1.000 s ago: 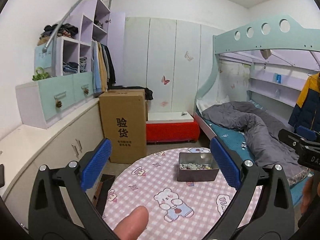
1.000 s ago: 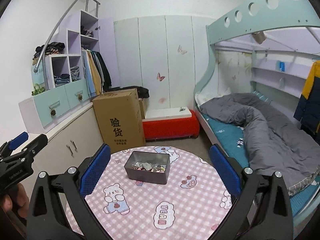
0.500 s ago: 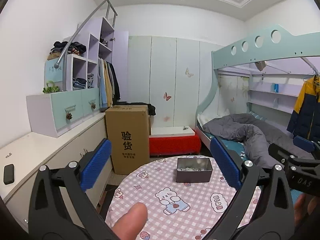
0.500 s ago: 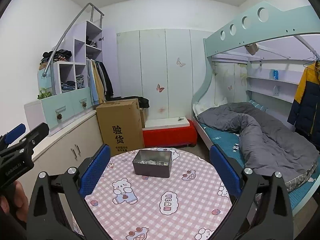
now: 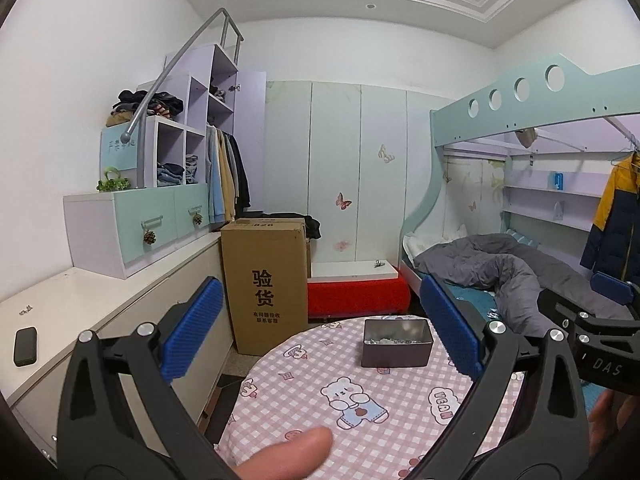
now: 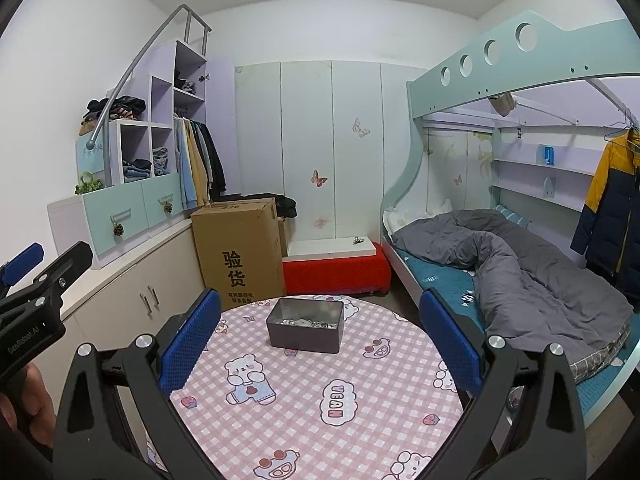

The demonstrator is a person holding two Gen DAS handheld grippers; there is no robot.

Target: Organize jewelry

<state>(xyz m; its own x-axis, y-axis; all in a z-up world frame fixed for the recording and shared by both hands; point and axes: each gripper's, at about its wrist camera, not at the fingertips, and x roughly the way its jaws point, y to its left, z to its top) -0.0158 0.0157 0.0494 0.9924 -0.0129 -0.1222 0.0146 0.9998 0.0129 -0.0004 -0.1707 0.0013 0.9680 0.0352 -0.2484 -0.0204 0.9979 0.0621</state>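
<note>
A grey metal tin holding a heap of silvery jewelry sits at the far side of a round table with a pink checked bear-print cloth. My left gripper is open, held well back from and above the tin, with nothing between its blue pads. My right gripper is open too, empty, and just as far from the tin. Each gripper shows at the edge of the other's view. A fingertip pokes in at the bottom of the left wrist view.
A tall cardboard box stands behind the table on the left, beside a low white cabinet with a black phone. A red bench sits behind. A bunk bed with a grey duvet fills the right side.
Both grippers have pulled back and tilted upward, so the table and tin look smaller and lower and more ceiling shows. Both stay open.
</note>
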